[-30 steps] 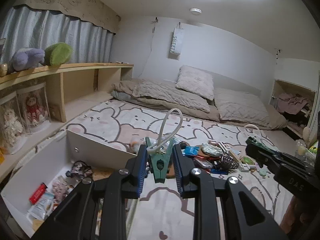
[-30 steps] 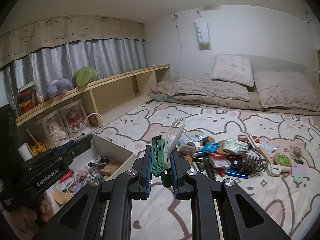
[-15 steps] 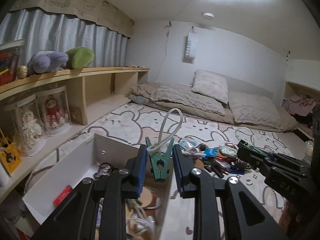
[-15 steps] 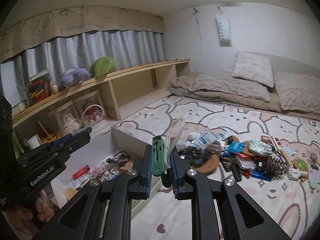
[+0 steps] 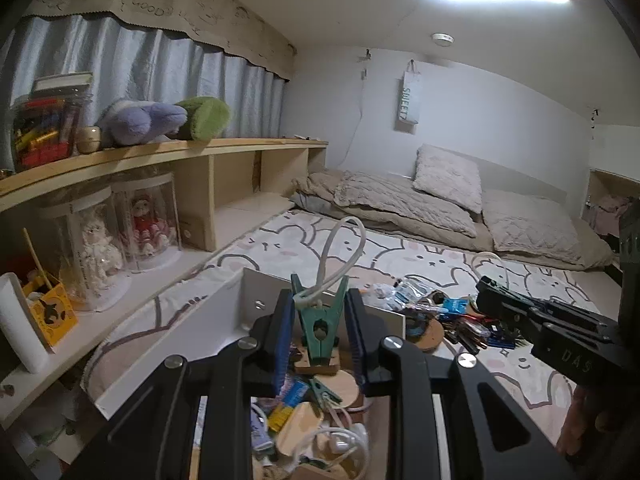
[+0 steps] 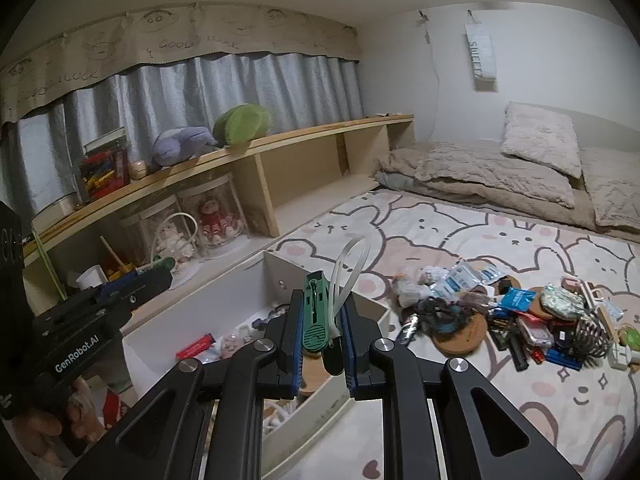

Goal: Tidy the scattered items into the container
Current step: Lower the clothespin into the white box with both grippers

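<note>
Two green clothespegs, each with a pale cord loop, sit in your grippers. Your left gripper (image 5: pixel 319 330) is clamped on one green peg (image 5: pixel 319 322), its loop standing upright above the jaws. Your right gripper (image 6: pixel 320 328) is clenched on the other green peg (image 6: pixel 315 312), gripped by its flat sides, loop pointing up.

The white box (image 6: pixel 200 322) is open-topped and rests on the bunny-print bedspread (image 6: pixel 520 240). The left-held peg hangs above the box's interior; the right-held one is over the box's edge nearest you. Inside lie a red tube (image 6: pixel 196 346), round wooden coasters (image 5: pixel 348 390), another green peg (image 5: pixel 326 390), white cable (image 5: pixel 340 440), a blue-and-yellow packet (image 5: pixel 286 402) and other small pieces too jumbled to name.

To the right of the box, well apart from its wall, the scattered pile (image 6: pixel 520 316) covers the bedspread: packets, a cork coaster, a dark hair claw, batteries, pens.

On the box's far left side a wooden shelf unit (image 6: pixel 304 136) runs close along the bed edge, holding clear doll jars (image 5: pixel 140 220) below and plush toys (image 5: pixel 160 120) on top. Open bedspread lies beyond the box toward the pillows (image 5: pixel 448 176).
</note>
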The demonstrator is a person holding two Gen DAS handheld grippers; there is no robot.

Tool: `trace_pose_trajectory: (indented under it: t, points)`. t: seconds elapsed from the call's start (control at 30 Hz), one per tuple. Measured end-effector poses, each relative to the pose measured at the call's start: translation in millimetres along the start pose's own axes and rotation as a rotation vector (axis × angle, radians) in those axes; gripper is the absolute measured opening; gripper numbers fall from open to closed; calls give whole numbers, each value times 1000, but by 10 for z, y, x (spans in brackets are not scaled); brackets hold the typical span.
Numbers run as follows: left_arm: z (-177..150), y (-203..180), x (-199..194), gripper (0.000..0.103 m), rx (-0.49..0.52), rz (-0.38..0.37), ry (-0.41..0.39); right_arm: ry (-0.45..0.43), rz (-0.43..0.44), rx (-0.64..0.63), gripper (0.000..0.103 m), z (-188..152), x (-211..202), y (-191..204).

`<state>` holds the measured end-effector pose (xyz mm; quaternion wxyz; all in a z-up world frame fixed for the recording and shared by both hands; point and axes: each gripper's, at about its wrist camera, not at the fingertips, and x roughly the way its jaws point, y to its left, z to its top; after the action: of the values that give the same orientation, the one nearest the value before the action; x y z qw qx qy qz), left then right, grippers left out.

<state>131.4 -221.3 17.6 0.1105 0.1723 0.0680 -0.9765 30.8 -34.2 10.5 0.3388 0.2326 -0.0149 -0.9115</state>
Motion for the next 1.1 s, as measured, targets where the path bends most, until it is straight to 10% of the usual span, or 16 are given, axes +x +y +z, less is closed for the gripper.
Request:
trace_pose_trajectory:
  t: [1.1]
  points:
    - [-289, 757, 269, 26, -50, 100, 94, 238, 226, -6, 17, -270, 902, 622]
